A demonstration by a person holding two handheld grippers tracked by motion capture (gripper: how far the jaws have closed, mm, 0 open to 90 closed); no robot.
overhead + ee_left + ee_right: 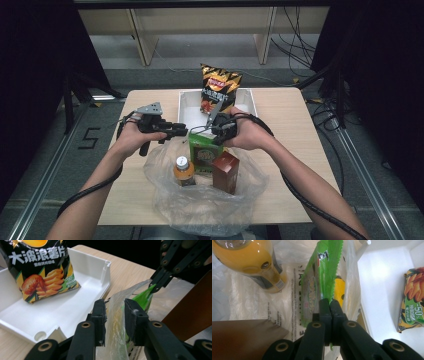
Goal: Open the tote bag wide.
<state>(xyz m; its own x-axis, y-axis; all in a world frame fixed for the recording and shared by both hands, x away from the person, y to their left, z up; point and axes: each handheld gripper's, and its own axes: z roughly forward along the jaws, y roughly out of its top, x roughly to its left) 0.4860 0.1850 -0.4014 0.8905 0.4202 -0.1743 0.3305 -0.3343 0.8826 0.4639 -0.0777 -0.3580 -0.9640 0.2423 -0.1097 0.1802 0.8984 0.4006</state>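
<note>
Green packet (322, 272) is clamped by its serrated edge between the closed jaws of the right gripper (329, 305); in the high view the same packet (204, 152) stands upright in the clear plastic bag (200, 205), at its far edge. Left gripper (114, 312) stands with its jaws narrowly parted and a fold of the bag's rim (116, 322) between them; whether the pads press on the plastic cannot be told. In the high view the left gripper (179, 132) sits just left of the packet, and the right gripper (216, 131) just beside it at the packet's top. Inside the bag, 2 more items stand near the packet: an orange bottle (184, 171) to its left and a brown box (226, 172) to its right. Beyond the bag, a white tray (186, 102) rests on the wooden desk (295, 135), with a chip bag (217, 90) leaning upright inside it.
</note>
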